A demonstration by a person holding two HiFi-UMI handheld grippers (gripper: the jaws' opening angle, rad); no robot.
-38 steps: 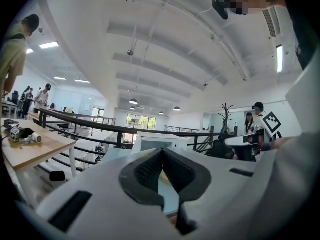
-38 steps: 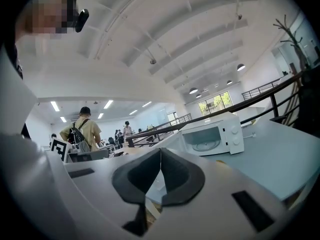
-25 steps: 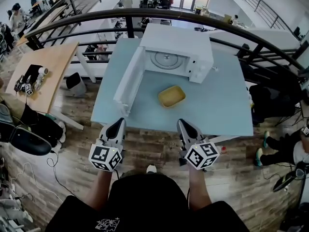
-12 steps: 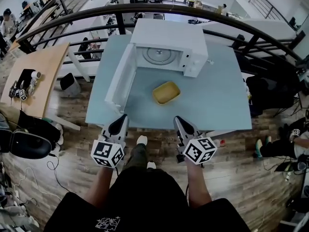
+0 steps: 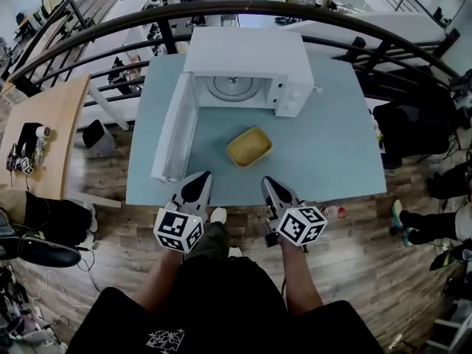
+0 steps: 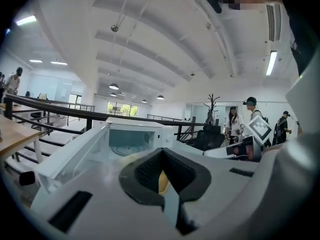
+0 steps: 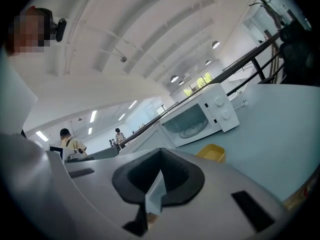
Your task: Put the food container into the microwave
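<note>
Head view shows the empty food container (image 5: 249, 147) lying lengthwise near-left to far-right before the open microwave (image 5: 243, 50), left gripper (image 5: 200, 178) and right gripper (image 5: 268, 182) closed.

Left tongs (image 6: 162, 159) closed, jaws together, nothing gripped. Sliver of yellow food container (image 6: 161, 182) visible past them. Beyond: white microwave (image 6: 131, 136), door (image 6: 75, 156) swung open to left, cavity exposed. Marker cube (image 6: 260, 129) at right edge. People (image 6: 234, 121) standing in background right.
</note>
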